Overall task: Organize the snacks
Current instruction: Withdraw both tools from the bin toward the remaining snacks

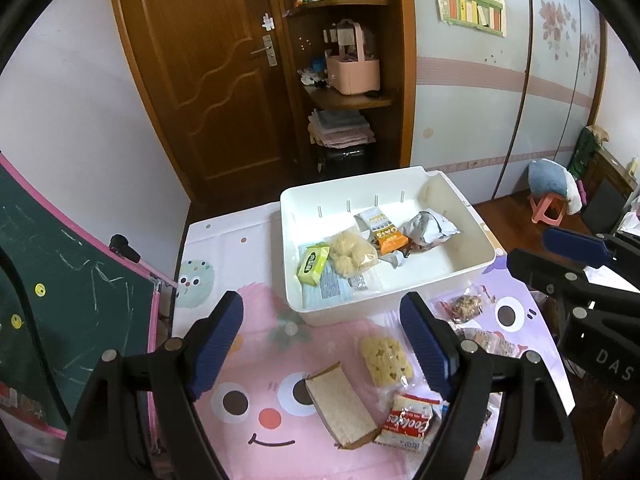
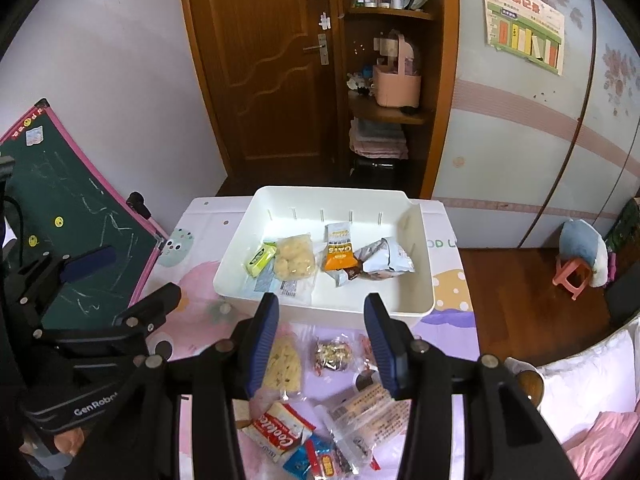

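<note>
While several packets lie loose on the worktop [image 1: 256, 364] with its pink cartoon-monster cloth, the main risks come from how the next pick is made. Largest is the white rectangular plastic bin [image 1: 472, 276], standing at the far side of the worktop and already holding a handful of snacks; its near wall rises between the grippers and the inside, so a packet carried too low could catch the rim and drop outside. Next, the left hand-held gripper [image 1: 320, 344] hangs wide open and empty above the slice of brown-crusted bread in clear wrap [image 1: 340, 408], which is soft and would likely crush under a hard squeeze. Beside it, the right hand-held gripper [image 2: 320, 344] stands partly open, also holding nothing, over the small clear packet of nut clusters [image 2: 333, 354]. Smaller still, the red-and-white cookies packet [image 2: 282, 434] overlaps its neighbours, so closing there may drag two packets at once. Slippery film wrappers could also slide from the pads.
</note>
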### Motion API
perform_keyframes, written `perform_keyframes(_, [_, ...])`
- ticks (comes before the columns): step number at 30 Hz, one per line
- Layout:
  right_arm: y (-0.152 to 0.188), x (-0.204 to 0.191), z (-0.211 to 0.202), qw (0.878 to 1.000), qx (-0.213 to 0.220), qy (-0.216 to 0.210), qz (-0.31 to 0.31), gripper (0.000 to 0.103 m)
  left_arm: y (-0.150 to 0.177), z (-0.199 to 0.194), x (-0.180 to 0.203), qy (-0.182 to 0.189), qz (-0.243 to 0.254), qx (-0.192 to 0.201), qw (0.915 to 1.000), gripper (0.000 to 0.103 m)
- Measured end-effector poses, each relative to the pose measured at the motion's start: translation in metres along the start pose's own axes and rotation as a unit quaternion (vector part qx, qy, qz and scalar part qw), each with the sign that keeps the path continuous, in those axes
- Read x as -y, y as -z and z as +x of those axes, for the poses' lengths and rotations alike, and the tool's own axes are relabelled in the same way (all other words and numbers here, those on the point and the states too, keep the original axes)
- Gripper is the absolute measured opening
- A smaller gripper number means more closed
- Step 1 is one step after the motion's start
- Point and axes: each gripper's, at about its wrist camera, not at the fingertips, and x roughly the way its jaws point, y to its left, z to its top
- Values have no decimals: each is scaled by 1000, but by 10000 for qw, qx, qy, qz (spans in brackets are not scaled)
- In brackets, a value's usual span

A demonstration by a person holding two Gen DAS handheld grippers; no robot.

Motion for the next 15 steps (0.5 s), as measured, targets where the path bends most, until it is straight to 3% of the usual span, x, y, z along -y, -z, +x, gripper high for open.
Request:
perform_keyframes(8, [14, -5, -23, 9999, 145, 24, -84, 45, 21, -13, 1, 19, -9, 21, 10000, 85])
perform_keyframes(15, [49, 12, -36, 9990, 177, 311, -280, 48, 57, -12, 13, 339, 22, -152, 9993, 85])
